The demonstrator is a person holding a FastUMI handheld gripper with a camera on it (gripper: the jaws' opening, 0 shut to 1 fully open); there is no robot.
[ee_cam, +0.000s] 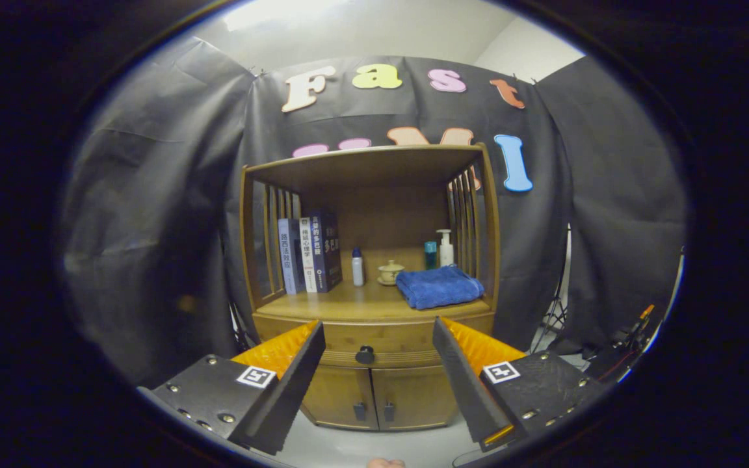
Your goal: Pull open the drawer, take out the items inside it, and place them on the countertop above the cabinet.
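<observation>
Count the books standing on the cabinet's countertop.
3 show, upright in a row at the countertop's left, beyond the open gripper: light book outermost, white-spined book in the middle, dark book nearest the small bottle. Slats may hide more.

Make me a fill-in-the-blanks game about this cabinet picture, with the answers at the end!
1. The gripper has its jaws ____, holding nothing.
2. The drawer with the round black knob is ____.
3. The folded towel on the countertop is the colour ____.
4. The books stand to the ____ of the small white bottle.

Missing words: open; closed; blue; left
</observation>
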